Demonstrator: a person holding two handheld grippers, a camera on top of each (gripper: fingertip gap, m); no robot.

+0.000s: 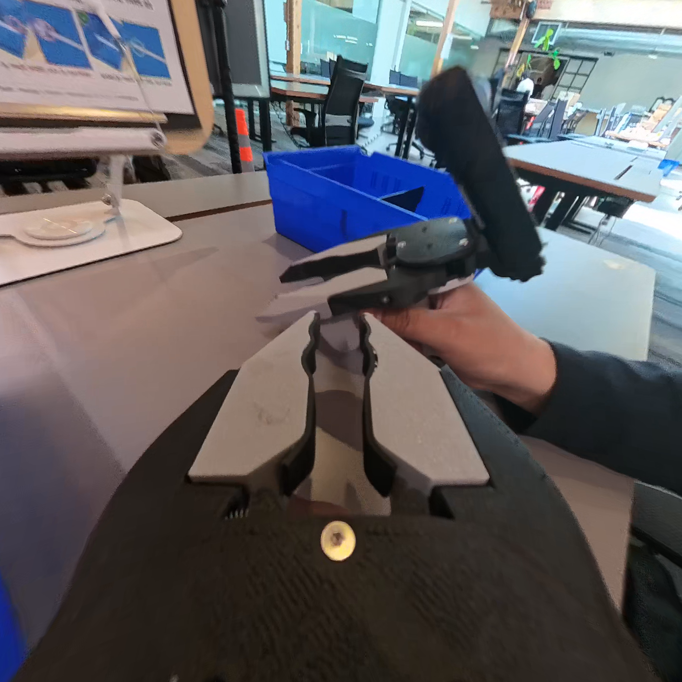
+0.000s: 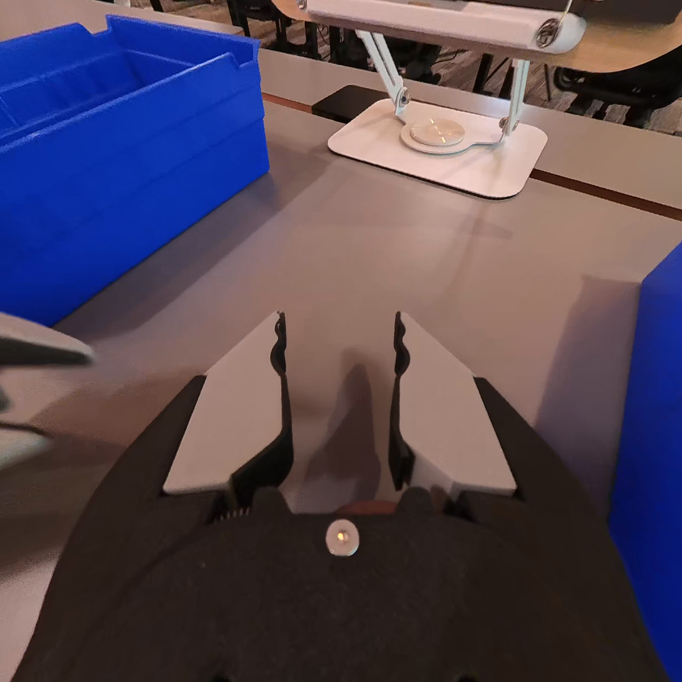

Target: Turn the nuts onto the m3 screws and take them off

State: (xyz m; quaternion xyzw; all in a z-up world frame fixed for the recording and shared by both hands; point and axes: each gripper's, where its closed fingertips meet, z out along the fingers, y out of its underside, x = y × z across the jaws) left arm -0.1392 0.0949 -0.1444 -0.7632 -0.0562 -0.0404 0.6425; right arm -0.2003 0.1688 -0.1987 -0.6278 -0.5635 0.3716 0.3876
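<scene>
No nuts or screws show in either view. In the left wrist view, my left gripper (image 1: 338, 319) is open with a narrow gap and holds nothing. It hovers over the grey table (image 1: 147, 332). My right gripper (image 1: 271, 297), held by a hand (image 1: 472, 343), crosses just beyond the left fingertips, pointing left with its jaws apart. In the right wrist view, my right gripper (image 2: 339, 313) is open wide and empty above the table (image 2: 369, 258). The left gripper's fingers (image 2: 33, 339) show blurred at the left edge.
A blue divided bin (image 1: 332, 199) stands at the back of the table; it fills the upper left of the right wrist view (image 2: 129, 147). A second blue bin wall (image 2: 657, 406) is at the right. A white stand (image 2: 443, 158) holds an instruction sheet (image 1: 85, 55).
</scene>
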